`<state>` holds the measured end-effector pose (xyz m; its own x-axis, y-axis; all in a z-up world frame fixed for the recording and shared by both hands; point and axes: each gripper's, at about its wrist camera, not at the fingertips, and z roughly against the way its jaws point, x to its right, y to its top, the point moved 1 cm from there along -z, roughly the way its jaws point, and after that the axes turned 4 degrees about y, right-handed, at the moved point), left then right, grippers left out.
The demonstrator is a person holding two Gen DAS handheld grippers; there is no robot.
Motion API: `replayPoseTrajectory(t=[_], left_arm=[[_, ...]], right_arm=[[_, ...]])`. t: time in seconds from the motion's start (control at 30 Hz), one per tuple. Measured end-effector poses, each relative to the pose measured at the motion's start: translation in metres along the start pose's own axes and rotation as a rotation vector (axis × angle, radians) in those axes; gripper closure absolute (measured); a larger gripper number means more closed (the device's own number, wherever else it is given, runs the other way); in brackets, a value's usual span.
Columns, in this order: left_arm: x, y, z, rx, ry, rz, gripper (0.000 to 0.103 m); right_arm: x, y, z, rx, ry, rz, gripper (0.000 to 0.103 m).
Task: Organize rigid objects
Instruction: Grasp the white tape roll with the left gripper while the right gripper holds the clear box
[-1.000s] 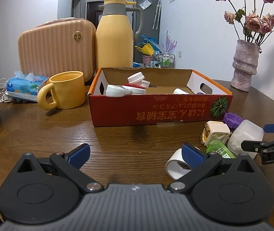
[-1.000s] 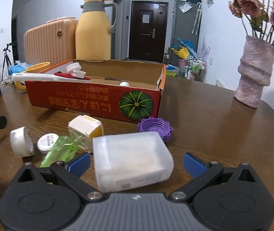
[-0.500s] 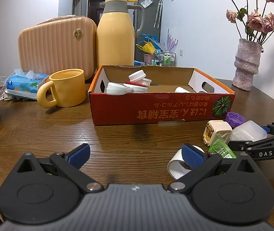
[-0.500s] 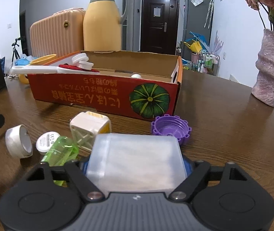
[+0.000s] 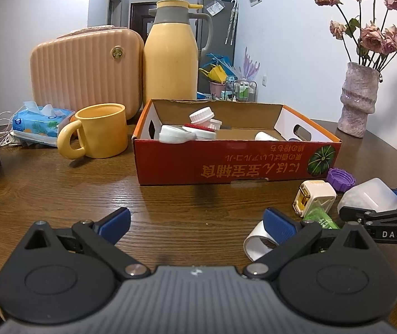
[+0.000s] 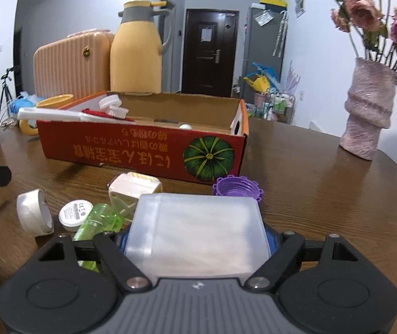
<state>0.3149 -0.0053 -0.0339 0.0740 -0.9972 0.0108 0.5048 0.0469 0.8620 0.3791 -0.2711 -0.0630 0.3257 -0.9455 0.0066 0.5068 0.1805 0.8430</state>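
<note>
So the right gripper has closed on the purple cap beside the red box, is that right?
Not the cap. The right gripper has closed on the translucent white plastic box, as the right wrist view shows. The purple cap lies free on the table beside the red box.

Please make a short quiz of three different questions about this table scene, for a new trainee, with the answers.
1. True or false: the right gripper is shut on the translucent plastic box.
2. Which item lies outside the red cardboard box? A) purple cap B) red lid C) white ribbed cap
3. Fill in: the left gripper is ____ and holds nothing.

Key: 1 true; 2 A; 3 open.
</note>
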Motion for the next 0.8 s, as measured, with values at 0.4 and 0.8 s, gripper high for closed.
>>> replayPoseTrajectory(t=[0.4,0.8], left_arm=[[0.0,-0.001,0.005,0.015,-0.016,0.005,0.0],[0.029,-0.01,-0.002,-0.022,-0.099,-0.087,0.0]], right_arm=[[-0.006,-0.01,0.044,0.109,-0.054,-0.093,0.022],[-0.017,-0.017,0.06,0.151,-0.052,-0.091,0.022]])
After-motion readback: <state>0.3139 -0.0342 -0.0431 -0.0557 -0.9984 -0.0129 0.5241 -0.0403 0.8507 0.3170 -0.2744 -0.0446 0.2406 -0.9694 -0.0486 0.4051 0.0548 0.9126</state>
